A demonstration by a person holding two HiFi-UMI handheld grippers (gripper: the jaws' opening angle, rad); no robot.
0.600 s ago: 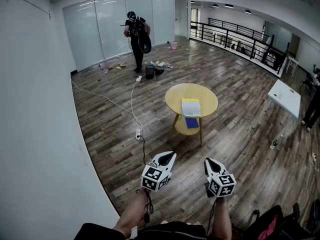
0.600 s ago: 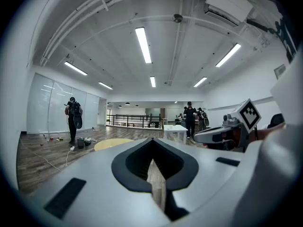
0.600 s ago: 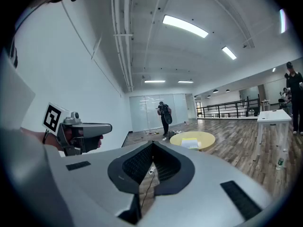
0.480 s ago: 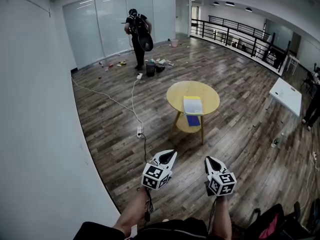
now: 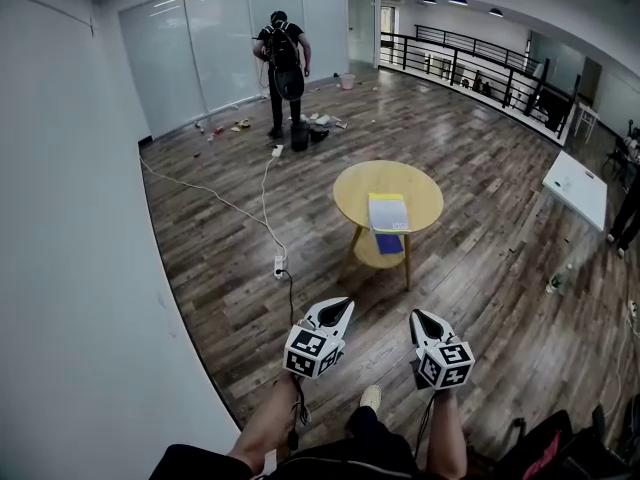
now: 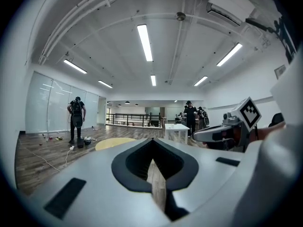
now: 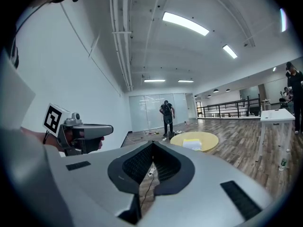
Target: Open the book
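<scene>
A closed book (image 5: 388,211) with a pale cover lies on the round yellow table (image 5: 345,183), well ahead of me across the wooden floor. In the right gripper view the book (image 7: 193,144) shows far off beyond the jaws. Low in the head view my left gripper (image 5: 343,306) and right gripper (image 5: 417,317) are side by side, far short of the table. Both point toward it, shut, with nothing between the fingers. The left gripper (image 6: 152,142) and right gripper (image 7: 152,144) each show jaws closed to a thin slit.
A blue item (image 5: 387,244) lies on the table's lower shelf. A white cable and power strip (image 5: 278,265) run over the floor at the left. A person (image 5: 282,53) stands by bags at the glass wall. A white table (image 5: 575,183) stands at the right.
The view has crept slightly toward the table and a shoe now shows at the bottom. The person at the back has shifted a little. Both grippers keep their place and stay shut.
</scene>
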